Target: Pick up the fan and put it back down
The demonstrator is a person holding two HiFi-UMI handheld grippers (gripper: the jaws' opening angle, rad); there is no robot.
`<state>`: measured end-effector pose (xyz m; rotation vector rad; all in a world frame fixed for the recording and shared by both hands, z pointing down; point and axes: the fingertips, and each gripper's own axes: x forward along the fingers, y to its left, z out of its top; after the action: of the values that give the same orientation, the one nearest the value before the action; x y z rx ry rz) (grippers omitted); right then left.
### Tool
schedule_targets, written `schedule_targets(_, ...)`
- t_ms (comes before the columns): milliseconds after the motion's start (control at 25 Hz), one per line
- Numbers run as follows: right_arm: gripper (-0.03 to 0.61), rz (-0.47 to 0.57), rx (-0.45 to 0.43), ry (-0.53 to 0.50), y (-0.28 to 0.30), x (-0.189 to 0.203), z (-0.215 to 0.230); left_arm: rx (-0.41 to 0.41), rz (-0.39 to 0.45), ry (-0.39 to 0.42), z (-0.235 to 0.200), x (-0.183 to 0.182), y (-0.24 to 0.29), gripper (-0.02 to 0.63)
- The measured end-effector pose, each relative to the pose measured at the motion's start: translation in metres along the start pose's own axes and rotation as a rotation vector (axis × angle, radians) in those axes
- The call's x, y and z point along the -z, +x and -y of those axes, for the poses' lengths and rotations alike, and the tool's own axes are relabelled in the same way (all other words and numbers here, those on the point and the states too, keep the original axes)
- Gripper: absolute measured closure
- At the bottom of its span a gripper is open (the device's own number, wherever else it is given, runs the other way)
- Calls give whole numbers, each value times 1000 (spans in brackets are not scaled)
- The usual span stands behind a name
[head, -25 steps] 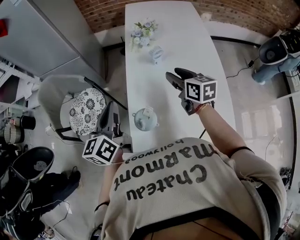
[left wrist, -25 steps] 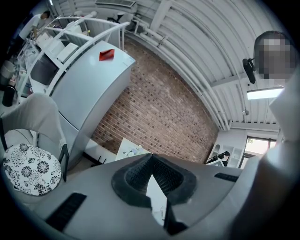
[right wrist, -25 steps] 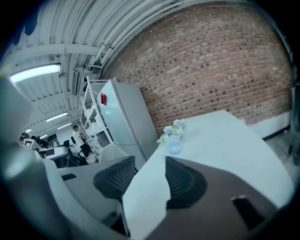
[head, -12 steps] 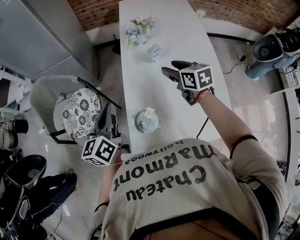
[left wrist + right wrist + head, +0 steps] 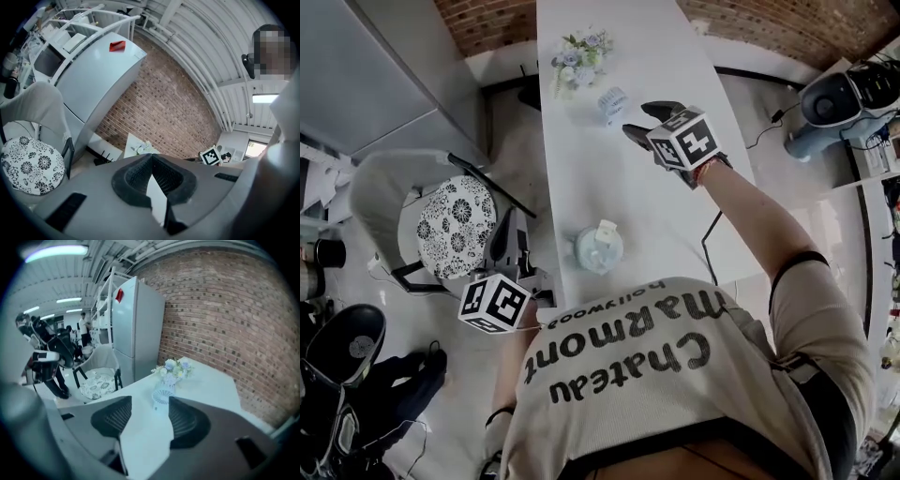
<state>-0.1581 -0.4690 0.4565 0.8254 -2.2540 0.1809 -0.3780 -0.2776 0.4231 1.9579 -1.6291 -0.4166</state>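
Head view: fan (image 5: 612,101) on white table (image 5: 619,187); brick wall (image 5: 759,21).

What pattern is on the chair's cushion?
The cushion is white with a black floral pattern; the head view shows it best.

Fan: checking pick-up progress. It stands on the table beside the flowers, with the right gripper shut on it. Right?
No. The right gripper is not shut on the fan: the right gripper view shows its jaws opening, the fan ahead of them, untouched. It does stand on the table beside the flowers.
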Motion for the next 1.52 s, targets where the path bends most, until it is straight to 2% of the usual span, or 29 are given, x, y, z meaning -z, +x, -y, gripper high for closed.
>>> schedule_targets(160,324,-60,27,-190,11,-6,8,-21,13,-9,-12,-5,-2,612)
schedule_targets(480,309,-127,-6,-257,42,-14,16,-72,21,-25,-36,-8,-10,612)
schedule_targets(720,302,-225,-22,-439,60,-10,21,-92,20,-48,-44,-7,-14,612)
schedule_targets(920,273,-256,-44,-511,70,-12,24,-120,15,-58,-52,-3,-19,612)
schedule_targets(1160,229,-368,-140,-753,81,-4,14,-132,10,-66,-59,3,-21,612)
schedule_targets(1320,221,-381,-170,-789,90,-6,9,-136,8,-72,-61,6,-23,612)
schedule_targets(1520,233,-402,-152,-785,102,-2,17,-154,10,-81,-68,8,-28,612)
